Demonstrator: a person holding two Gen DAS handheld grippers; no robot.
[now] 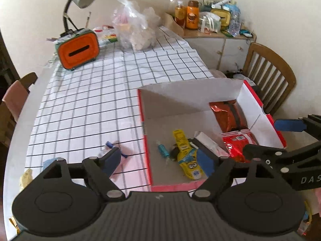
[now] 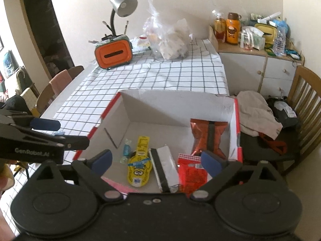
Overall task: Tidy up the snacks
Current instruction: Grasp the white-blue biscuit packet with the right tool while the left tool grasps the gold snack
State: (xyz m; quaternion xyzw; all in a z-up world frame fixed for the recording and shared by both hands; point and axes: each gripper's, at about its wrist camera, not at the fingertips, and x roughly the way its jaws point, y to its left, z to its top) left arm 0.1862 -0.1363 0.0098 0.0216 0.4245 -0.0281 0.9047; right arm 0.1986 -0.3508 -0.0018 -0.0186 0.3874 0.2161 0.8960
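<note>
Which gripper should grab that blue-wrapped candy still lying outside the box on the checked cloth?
Probably the left gripper: open and empty, beside the blue-wrapped candy. The right gripper hangs over the red-edged cardboard box.

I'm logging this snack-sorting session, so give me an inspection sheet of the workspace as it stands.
Surface: table under white black-grid tablecloth.
Job's things: open red-edged white cardboard box holds yellow cartoon pouch, teal wrapped candy, silver-black packet, red snack bag and orange foil bag; blue-wrapped candy lies on the cloth outside.
Clutter: orange slotted tissue box, silver desk lamp, clear plastic bags.
Grippers: left gripper and right gripper open, nothing between.
Cables: nothing seen.
Surroundings: white cabinet with bottles, wooden chair.
</note>
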